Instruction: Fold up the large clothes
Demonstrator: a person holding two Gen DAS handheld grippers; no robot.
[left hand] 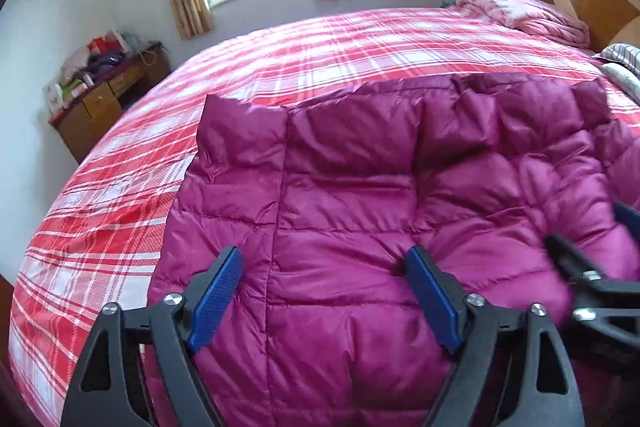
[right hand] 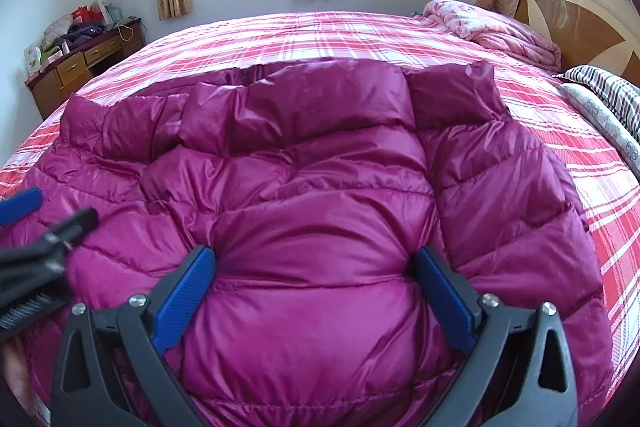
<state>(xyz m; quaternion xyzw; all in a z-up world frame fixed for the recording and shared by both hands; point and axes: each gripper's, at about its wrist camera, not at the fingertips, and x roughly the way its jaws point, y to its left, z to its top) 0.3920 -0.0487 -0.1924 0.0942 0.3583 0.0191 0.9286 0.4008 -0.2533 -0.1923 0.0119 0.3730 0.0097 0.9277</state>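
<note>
Bed (left hand: 120,195): covered in red-and-white plaid, carrying everything; headboard at the far right corner, bare sheet along the left edge.
Down jacket (right hand: 320,211): magenta, quilted, spread flat on the near half of the bed, close to the near edge; long axis across the bed, left to right; collar end toward the far side.
Left gripper (left hand: 322,269): jaws spread wide, nothing clamped; resting low on the jacket's left part, near its side seam and left edge.
Right gripper (right hand: 314,269): jaws spread wide, pads pressed into puffy fabric, nothing pinched between them; over the jacket's middle, nearer the right side.
Deciding relation: jacket directly ahead of and beneath both grippers; left one nearer the left edge, likely the side to fold next.
</note>
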